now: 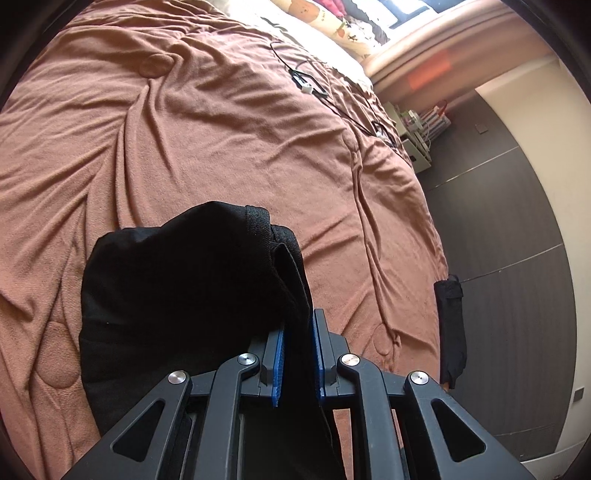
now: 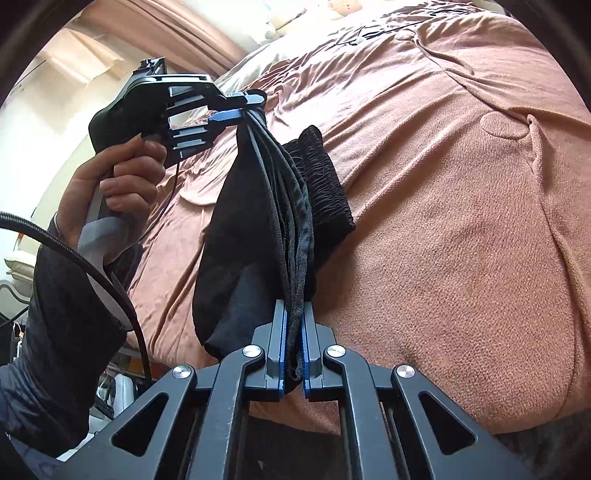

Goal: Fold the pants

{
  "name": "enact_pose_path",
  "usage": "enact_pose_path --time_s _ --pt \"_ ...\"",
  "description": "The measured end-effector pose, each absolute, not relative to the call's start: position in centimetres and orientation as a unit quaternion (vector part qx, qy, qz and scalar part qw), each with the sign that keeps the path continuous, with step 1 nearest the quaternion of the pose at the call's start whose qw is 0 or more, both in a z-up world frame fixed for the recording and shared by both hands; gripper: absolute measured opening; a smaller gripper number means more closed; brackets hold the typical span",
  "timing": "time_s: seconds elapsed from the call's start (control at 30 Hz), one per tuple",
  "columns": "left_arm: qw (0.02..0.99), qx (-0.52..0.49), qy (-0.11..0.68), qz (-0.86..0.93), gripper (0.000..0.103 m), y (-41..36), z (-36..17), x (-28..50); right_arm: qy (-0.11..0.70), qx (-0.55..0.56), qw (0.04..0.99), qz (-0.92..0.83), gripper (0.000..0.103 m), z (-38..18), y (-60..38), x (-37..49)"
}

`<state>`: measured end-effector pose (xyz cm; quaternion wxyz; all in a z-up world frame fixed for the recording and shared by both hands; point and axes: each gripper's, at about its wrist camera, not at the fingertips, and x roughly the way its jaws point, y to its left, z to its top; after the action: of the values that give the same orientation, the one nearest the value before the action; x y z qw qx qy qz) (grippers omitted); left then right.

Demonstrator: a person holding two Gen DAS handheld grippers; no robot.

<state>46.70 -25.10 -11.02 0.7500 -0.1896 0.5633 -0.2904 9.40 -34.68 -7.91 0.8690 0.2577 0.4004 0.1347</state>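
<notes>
The black pants (image 1: 184,280) are bunched and lifted over the brown bedspread (image 1: 184,129). My left gripper (image 1: 298,332) is shut on a thick fold of their fabric between its blue pads. In the right wrist view the pants (image 2: 266,206) hang stretched between both tools, the ribbed waistband (image 2: 325,173) drooping onto the bedspread (image 2: 461,184). My right gripper (image 2: 293,321) is shut on the gathered edge near the bottom. The left gripper (image 2: 243,107) clamps the far end at the upper left, held by a hand (image 2: 118,181).
Thin black cables and a small white connector (image 1: 306,86) lie across the far part of the bed. A patterned pillow (image 1: 332,18) sits at the head. A black cloth (image 1: 450,328) hangs at the bed's right edge over dark wooden floor (image 1: 498,221).
</notes>
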Motion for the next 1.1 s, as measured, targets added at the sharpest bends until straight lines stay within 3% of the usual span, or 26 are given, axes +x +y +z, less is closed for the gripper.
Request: enact_pose_path --time_s 0.07,0.13,0.2,0.63,0.8,0.87,1.0,1.1 --pt "0.746 -0.183 0.571 -0.289 0.025 -25.6 -11.5 46.5 0.404 0.260 0.867 0.129 0.003 -8.2 -34.8 9.0" --pt "0.740 -0.192 0.572 -0.295 0.053 -25.4 -11.8 46.0 0.408 0.262 0.865 0.129 0.003 -8.4 -34.7 8.7" --pt "0.745 -0.193 0.570 -0.289 0.058 -24.6 -11.8 45.5 0.410 0.261 0.865 0.127 0.003 -8.6 -34.6 8.2" --pt "0.760 -0.191 0.573 -0.242 0.059 -16.0 -12.8 40.6 0.413 0.272 0.863 0.107 0.003 -8.8 -35.1 7.5" --pt "0.755 -0.201 0.578 -0.236 0.059 -13.9 -13.9 38.2 0.425 0.274 0.858 0.091 0.008 -8.4 -35.3 7.5" --pt "0.753 -0.206 0.580 -0.234 0.059 -13.4 -14.4 37.4 0.421 0.268 0.862 0.088 0.015 -7.8 -35.3 7.1" --pt "0.745 -0.216 0.585 -0.236 0.059 -12.8 -15.4 36.1 0.403 0.261 0.873 0.086 0.046 -6.5 -35.5 7.1" --pt "0.738 -0.225 0.590 -0.238 0.058 -12.7 -16.2 35.4 0.393 0.249 0.881 0.091 0.047 -5.7 -35.2 7.8"
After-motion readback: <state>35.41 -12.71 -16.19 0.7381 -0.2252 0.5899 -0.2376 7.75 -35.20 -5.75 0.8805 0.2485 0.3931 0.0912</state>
